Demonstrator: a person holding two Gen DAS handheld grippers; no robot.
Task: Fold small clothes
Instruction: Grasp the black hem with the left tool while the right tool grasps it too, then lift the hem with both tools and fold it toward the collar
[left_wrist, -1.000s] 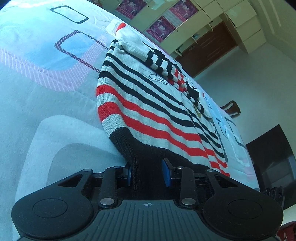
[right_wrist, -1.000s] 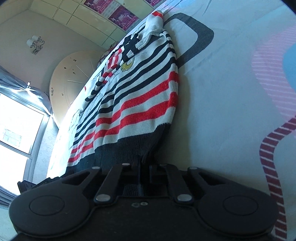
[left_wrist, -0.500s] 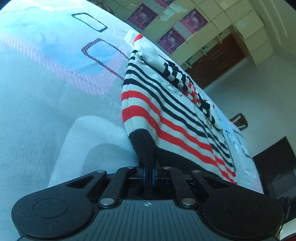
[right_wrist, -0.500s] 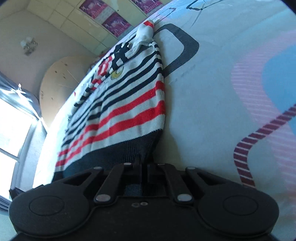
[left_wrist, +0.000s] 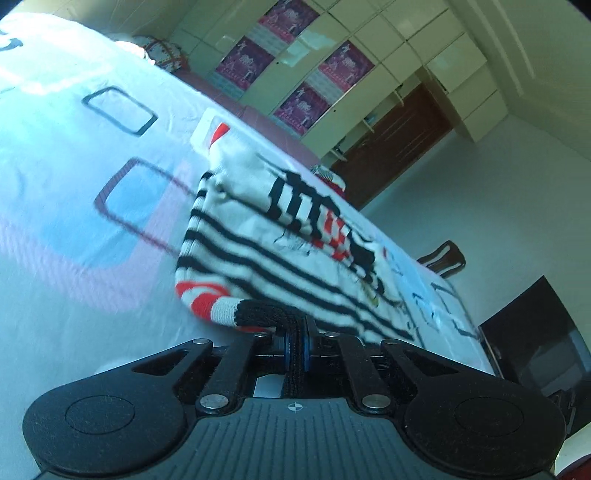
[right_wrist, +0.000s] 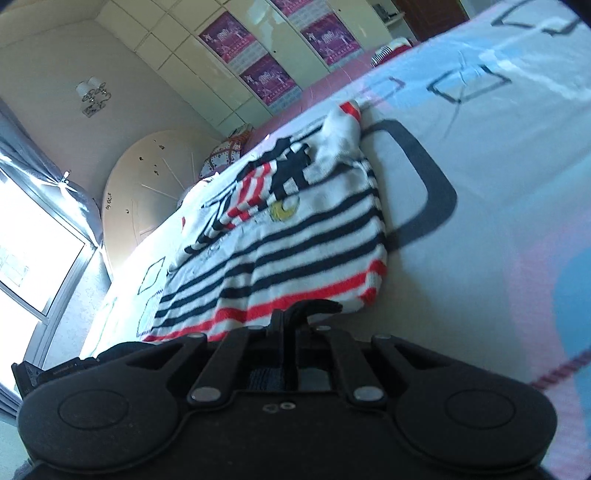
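From the left wrist, the left gripper (left_wrist: 295, 341) sits low at centre frame, its blue-padded fingers pressed together on the black ribbed hem of the small knitted sweater with white, black and red stripes (left_wrist: 295, 236). The hem is lifted and curled back over the body, so a red-and-white band bulges in a fold at centre left, just above the gripper. The rest of the sweater stretches away toward the upper right, white with thin black stripes, then a busier black-and-red patch near the chest. It lies on the pale blue bedsheet printed with dark rounded rectangles and pink bands (left_wrist: 74, 184), which fills the left half of the frame. The cream wardrobe with purple posters on its doors (left_wrist: 303, 66) stands across the top. Parts of the cloth are motion-blurred.

From the right wrist, the right gripper (right_wrist: 293, 326) is at lower centre, its fingers closed on the same dark hem, which pokes up between them as a small black flap. Above it the sweater spreads across the middle of the frame: red stripes nearest, black stripes further up, a yellow motif and a striped bundle near the top. The bedsheet (right_wrist: 498, 184) runs down the right side, and a bright window (right_wrist: 33, 251) lies at the left edge.
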